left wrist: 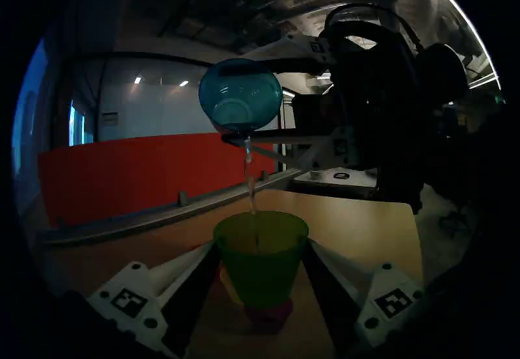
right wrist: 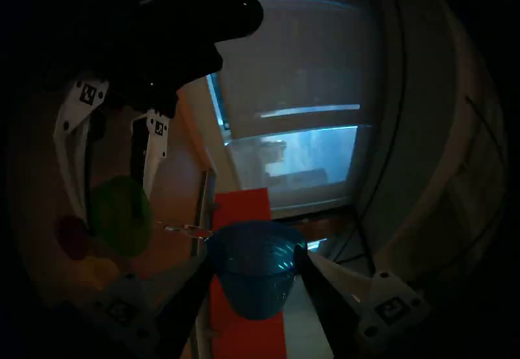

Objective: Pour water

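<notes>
Left gripper view shows the pour under way: a thin water stream falls from the lip of the blue cup into the open mouth of the green cup below it. The green cup stands upright on the wooden tabletop, on or just behind a small pink object. How full it is cannot be read through its dim wall, nor how much water is left in the blue cup, so I judge the task to be mid-pour. What remains is to finish the flow, bring the blue cup back upright and set it down.

The left gripper lies low and level, its two fingers pressed on either side of the green cup to steady it. The right gripper is clamped on the blue cup's sides and rolled over, holding it raised above the green cup with its mouth tipped down toward it. A red panel runs behind the table.
</notes>
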`<state>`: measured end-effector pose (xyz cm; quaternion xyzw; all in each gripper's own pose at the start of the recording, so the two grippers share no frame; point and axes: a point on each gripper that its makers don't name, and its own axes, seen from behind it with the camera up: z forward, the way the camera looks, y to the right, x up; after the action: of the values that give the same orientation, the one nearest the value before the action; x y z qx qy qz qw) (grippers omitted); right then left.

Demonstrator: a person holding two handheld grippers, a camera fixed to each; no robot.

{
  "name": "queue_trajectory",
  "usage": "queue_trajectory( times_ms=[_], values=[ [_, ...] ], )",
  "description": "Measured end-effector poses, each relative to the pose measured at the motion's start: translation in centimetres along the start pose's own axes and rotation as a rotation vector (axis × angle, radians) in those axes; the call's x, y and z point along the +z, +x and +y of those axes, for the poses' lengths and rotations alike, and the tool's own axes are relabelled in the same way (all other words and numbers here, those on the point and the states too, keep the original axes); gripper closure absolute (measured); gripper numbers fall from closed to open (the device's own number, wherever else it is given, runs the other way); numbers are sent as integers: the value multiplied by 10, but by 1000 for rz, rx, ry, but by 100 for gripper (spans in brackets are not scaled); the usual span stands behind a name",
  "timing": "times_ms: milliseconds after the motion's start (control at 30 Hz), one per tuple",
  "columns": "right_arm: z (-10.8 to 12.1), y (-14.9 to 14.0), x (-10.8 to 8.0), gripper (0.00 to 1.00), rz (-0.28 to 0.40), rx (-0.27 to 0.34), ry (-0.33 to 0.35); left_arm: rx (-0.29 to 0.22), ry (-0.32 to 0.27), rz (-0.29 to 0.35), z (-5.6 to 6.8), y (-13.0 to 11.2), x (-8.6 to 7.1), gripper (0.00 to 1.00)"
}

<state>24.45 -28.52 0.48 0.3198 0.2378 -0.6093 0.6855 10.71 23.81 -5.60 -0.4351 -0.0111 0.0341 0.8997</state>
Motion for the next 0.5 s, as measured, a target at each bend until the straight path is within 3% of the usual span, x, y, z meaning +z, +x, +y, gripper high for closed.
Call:
queue_trajectory(
  times_ms=[500],
  values=[
    [4,4,-1,11,-3,-69,-4,-1,-2,4,1,2,1,15]
  ],
)
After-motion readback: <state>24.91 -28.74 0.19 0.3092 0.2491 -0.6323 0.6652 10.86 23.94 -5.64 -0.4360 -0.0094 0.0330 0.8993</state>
